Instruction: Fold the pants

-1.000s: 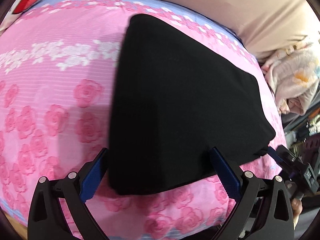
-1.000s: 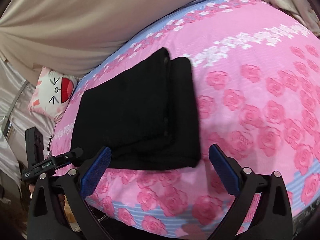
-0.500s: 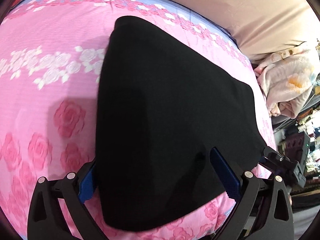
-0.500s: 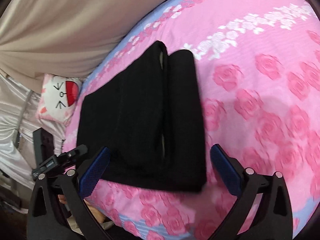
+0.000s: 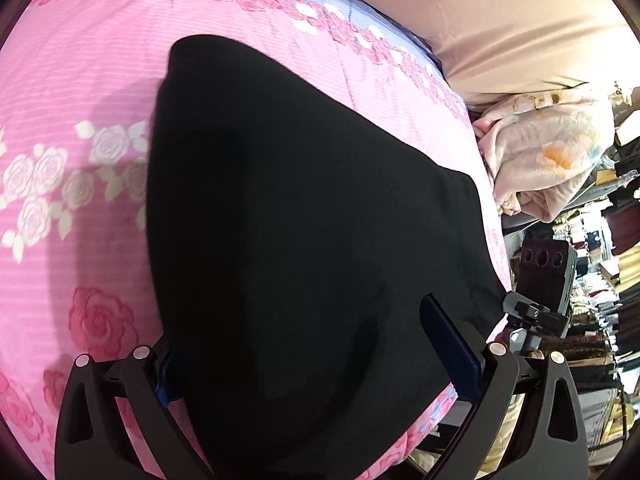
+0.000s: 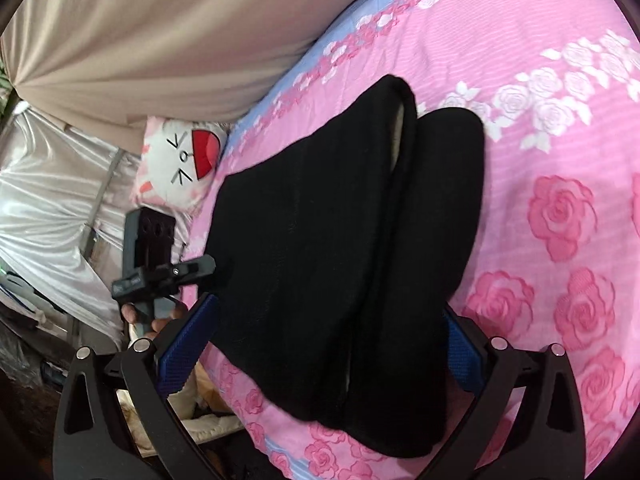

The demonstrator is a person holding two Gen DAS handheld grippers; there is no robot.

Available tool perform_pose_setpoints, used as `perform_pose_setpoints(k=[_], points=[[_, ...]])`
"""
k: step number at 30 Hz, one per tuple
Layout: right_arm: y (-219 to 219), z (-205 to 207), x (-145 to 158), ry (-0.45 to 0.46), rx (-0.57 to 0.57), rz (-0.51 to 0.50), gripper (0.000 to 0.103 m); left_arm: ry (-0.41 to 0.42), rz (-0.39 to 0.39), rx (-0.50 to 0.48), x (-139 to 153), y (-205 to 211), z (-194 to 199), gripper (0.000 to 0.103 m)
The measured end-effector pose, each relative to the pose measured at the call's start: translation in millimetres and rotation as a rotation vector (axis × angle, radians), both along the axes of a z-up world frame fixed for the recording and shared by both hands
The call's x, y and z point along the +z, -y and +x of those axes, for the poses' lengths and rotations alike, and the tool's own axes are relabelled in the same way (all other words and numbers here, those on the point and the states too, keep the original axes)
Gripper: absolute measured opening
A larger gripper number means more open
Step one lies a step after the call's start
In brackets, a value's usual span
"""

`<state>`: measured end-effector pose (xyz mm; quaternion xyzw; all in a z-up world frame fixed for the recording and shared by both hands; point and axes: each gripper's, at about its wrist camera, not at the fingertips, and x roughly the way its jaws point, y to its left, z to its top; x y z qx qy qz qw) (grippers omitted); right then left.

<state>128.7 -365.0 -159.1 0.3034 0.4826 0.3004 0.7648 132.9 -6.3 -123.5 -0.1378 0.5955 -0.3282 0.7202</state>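
I had both grippers spread wide over the folded black pants [image 5: 304,248] lying on the pink rose bedspread [image 5: 80,128]. My left gripper [image 5: 316,356] straddled the fabric, gripping nothing; my right gripper [image 6: 328,340] likewise stood wide across the stacked folds.

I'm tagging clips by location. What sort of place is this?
Most likely a lived-in bedroom: the black pants lie on a bed under a pink rose-print bedspread, a cartoon-face cushion sits at its edge, and a bundled floral blanket lies beside it.
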Motion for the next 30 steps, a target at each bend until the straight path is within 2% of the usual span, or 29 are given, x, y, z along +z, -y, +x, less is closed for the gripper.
perform_pose_setpoints(k=[3,7,8,9,10,11,12,13,14,15,19,23,25,27,28,30], points=[[-5.3,3.8,0.3,-0.020,0.013,-0.024,0.098,0.022,0.022,-0.023,0.4,2.3,-3.7,0.097],[-5.0,6.4,-0.8,-0.061,-0.015,-0.006,0.098,0.088,0.077,-0.042,1.3,12.4,-12.2,0.097],[-5.6,5.3,0.0,-0.072,-0.035,-0.018,0.098,0.101,0.097,-0.038,1.2,14.1,-13.3,0.093],[-8.6,3.7,2.3,-0.070,-0.050,-0.051,0.097,0.124,0.149,-0.012,3.0,16.5,-16.9,0.084],[-10.3,1.5,4.1,-0.060,-0.056,-0.094,0.094,0.141,0.184,-0.006,3.6,16.6,-19.1,0.080],[-16.4,-2.2,8.2,-0.049,-0.069,-0.157,0.086,0.159,0.204,0.005,6.1,16.2,-22.0,0.072],[-19.7,-5.7,10.6,-0.041,-0.079,-0.200,0.071,0.171,0.213,0.017,7.7,14.4,-23.4,0.060],[-20.6,-8.0,10.9,-0.039,-0.086,-0.217,0.060,0.188,0.223,0.022,11.2,12.5,-25.9,0.054],[-20.6,-11.4,13.1,-0.033,-0.097,-0.217,0.051,0.201,0.219,0.021,15.7,10.3,-29.0,0.044],[-20.8,-14.6,17.0,-0.024,-0.108,-0.228,0.047,0.219,0.222,0.015,21.6,9.5,-33.3,0.039],[-24.3,-33.0,40.7,0.038,-0.121,-0.260,0.043,0.275,0.268,0.002,37.6,15.0,-52.2,0.035],[-26.0,-67.3,62.1,0.069,-0.099,-0.255,0.043,0.283,0.253,-0.027,54.8,6.0,-86.4,0.035],[-24.6,-79.7,52.3,0.036,-0.097,-0.256,0.043,0.260,0.240,-0.040,52.2,2.8,-101.5,0.035],[-19.6,-86.7,25.1,-0.025,-0.106,-0.256,0.045,0.241,0.258,-0.043,37.9,1.9,-112.3,0.038],[-15.5,-88.0,13.8,-0.044,-0.122,-0.232,0.047,0.238,0.265,-0.031,29.1,1.9,-114.0,0.039],[-1.8,-88.5,0.7,-0.059,-0.155,-0.118,0.055,0.230,0.259,0.005,18.4,0.1,-113.2,0.045]])
